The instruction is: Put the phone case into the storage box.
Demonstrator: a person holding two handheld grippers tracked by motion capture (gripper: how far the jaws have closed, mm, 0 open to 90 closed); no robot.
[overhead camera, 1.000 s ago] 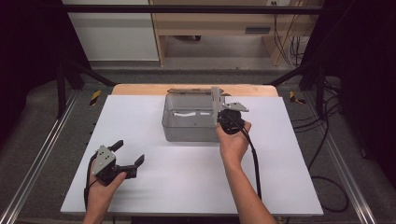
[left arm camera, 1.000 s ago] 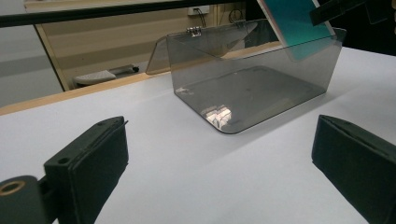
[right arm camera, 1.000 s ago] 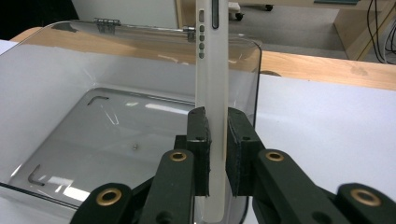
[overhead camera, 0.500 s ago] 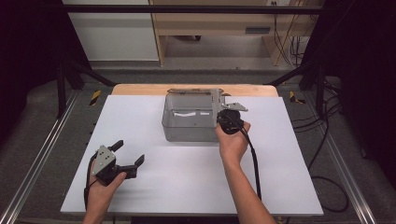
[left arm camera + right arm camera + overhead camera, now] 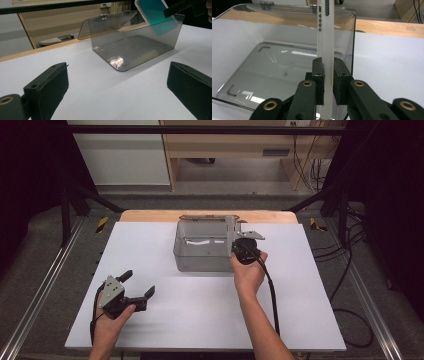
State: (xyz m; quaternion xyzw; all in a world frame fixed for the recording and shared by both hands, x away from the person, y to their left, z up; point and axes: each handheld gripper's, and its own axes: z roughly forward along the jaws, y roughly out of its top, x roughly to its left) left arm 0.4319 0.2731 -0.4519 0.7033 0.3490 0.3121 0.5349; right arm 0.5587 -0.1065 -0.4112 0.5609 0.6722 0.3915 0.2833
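Tilted further over the clear smoky plastic box [image 5: 205, 251], the slim white teal-faced tablet [image 5: 325, 50] is pinched by the right gripper [image 5: 327, 75] fingers; the left gripper [image 5: 131, 289] fingers are spread, empty.

We can read no words, numbers, brand names or labels in these views. The flat white device [image 5: 325, 50] that the right gripper [image 5: 327, 75] holds shows a row of small dark marks on its edge, too small to make out.
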